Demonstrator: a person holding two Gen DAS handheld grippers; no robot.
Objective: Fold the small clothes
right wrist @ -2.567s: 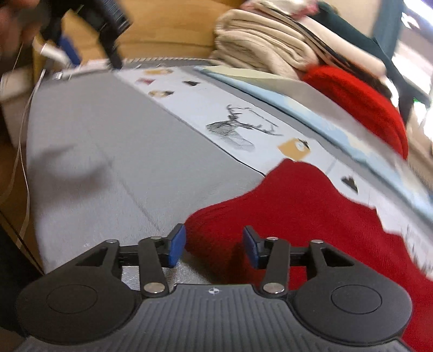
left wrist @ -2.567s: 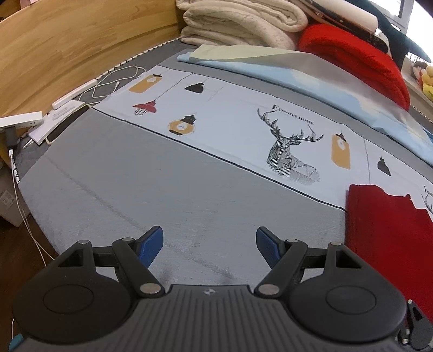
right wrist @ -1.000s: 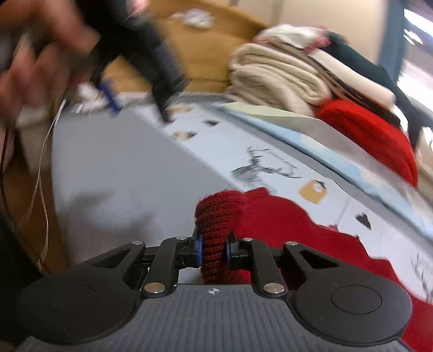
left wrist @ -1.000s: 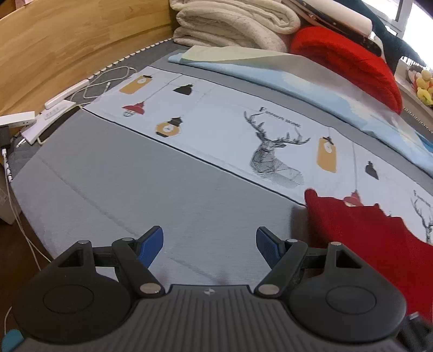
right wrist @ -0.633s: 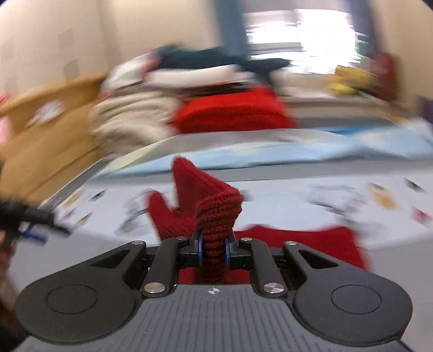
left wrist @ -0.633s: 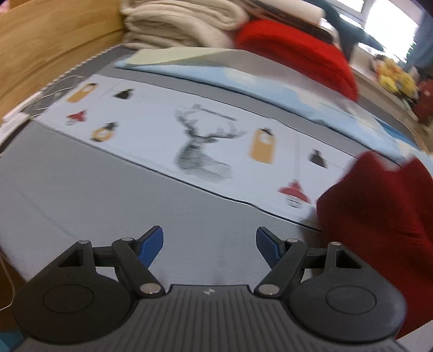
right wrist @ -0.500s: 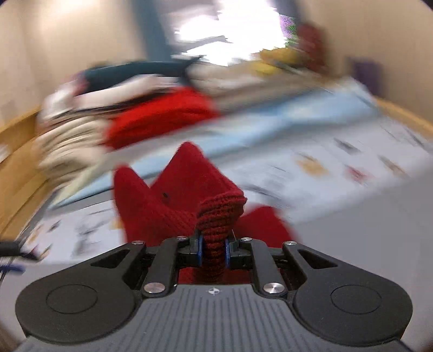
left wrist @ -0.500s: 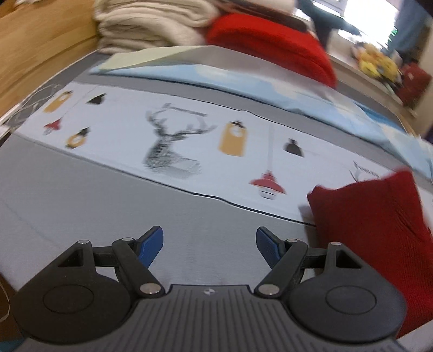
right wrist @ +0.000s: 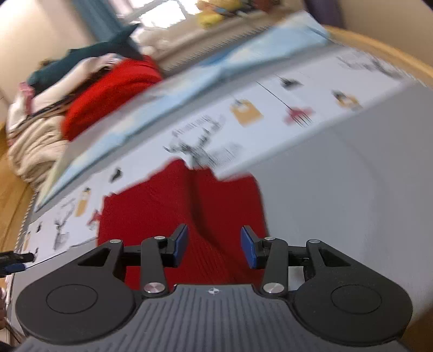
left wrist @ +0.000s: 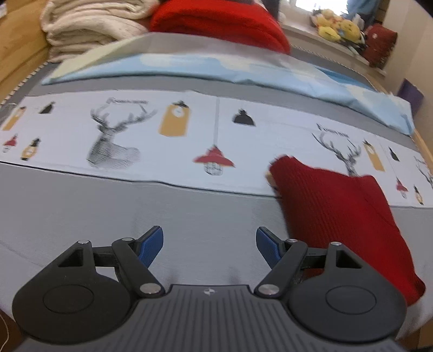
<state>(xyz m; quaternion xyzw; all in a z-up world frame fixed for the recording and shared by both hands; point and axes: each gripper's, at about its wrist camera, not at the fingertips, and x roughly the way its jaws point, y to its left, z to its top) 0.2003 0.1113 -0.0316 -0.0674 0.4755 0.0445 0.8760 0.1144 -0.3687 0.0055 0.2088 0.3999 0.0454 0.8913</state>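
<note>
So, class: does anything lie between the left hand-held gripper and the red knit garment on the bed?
Nothing visible does. Only bare grey bedcover separates the open left hand-held gripper from the red knit garment lying to its right.

Cream blankets [left wrist: 89, 24] and yellow plush toys [left wrist: 335, 27] (blurred) behind deer-print sheet [left wrist: 113, 140].

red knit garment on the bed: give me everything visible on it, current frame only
The red knit garment is a small ribbed piece of deep red, lying folded and mostly flat on the bed. It straddles the seam between the grey sheet and the white deer-print band. A crease runs down its middle in the right wrist view. The right gripper hangs over its near edge, jaws opening, pads clear of the cloth. The left gripper stands open beside it over bare grey sheet, touching nothing.
</note>
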